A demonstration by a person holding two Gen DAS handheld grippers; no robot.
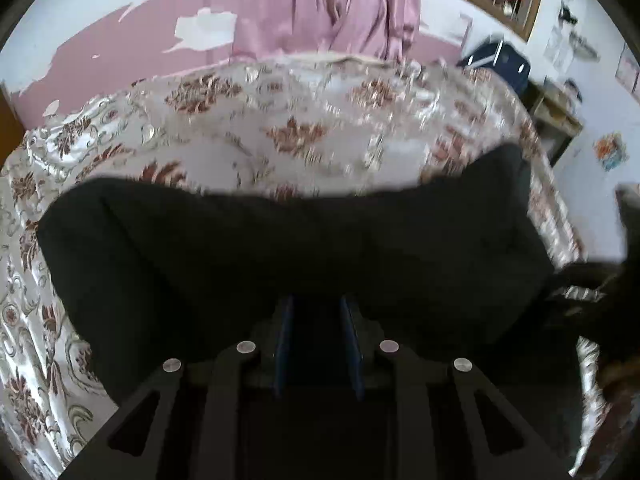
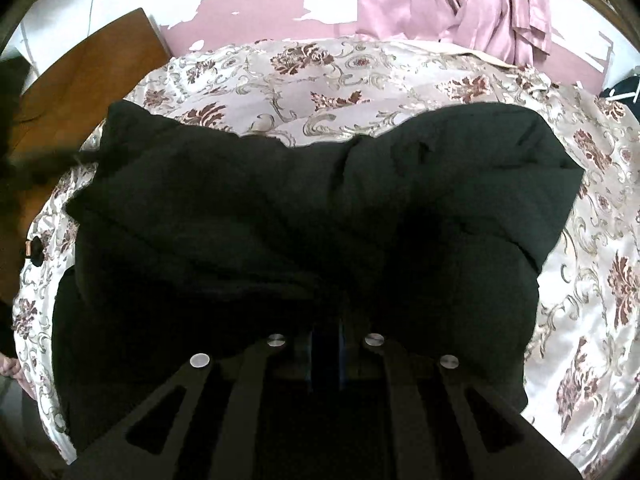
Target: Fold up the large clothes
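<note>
A large black garment lies bunched on a bed with a floral satin cover. In the left wrist view my left gripper sits low over the garment's near edge, its blue pads standing apart; the dark gap hides whether cloth lies between them. In the right wrist view the same black garment spreads across the cover, and its folds run in toward my right gripper. That gripper's pads are nearly together and pinch the near edge of the cloth.
A pink curtain hangs behind the bed against a peeling pink wall. A wooden board stands at the bed's left. A dark blue object and a small shelf sit at the far right. A dark blurred shape shows at the right edge.
</note>
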